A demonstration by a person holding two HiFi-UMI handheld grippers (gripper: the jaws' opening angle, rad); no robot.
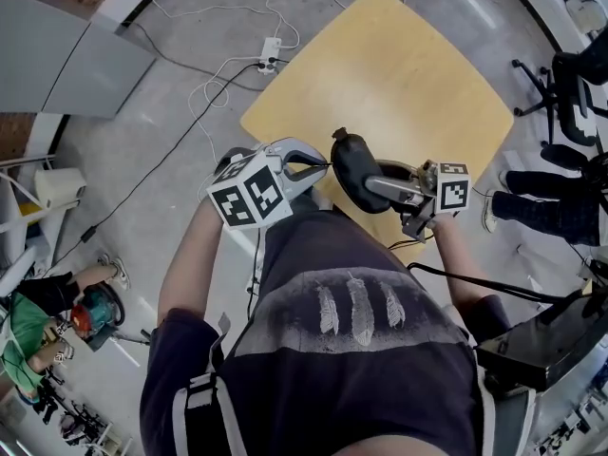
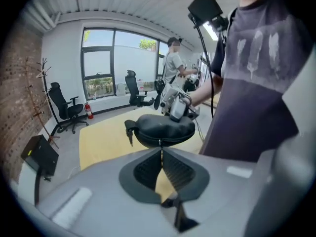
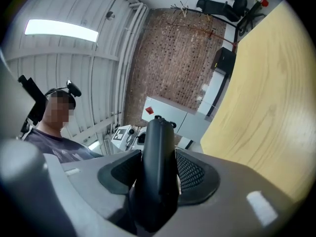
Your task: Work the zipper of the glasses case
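A black zippered glasses case [image 1: 350,170] is held in the air over the near edge of the yellow table [image 1: 399,74]. My right gripper [image 1: 378,184] is shut on it from the right, its pads pressing both flat sides of the glasses case [image 3: 158,167]. My left gripper [image 1: 318,169] meets the case from the left. In the left gripper view its jaws are closed together, pinching the thin zipper pull [image 2: 160,145] that hangs under the glasses case [image 2: 160,127]. A small loop tab hangs off the case's left end.
A power strip [image 1: 269,55] with white cables lies on the floor beyond the table. Black office chairs [image 1: 570,93] stand at the right, and others by the windows [image 2: 66,110]. A person [image 1: 47,321] sits at lower left. A black box [image 1: 537,345] is near my right elbow.
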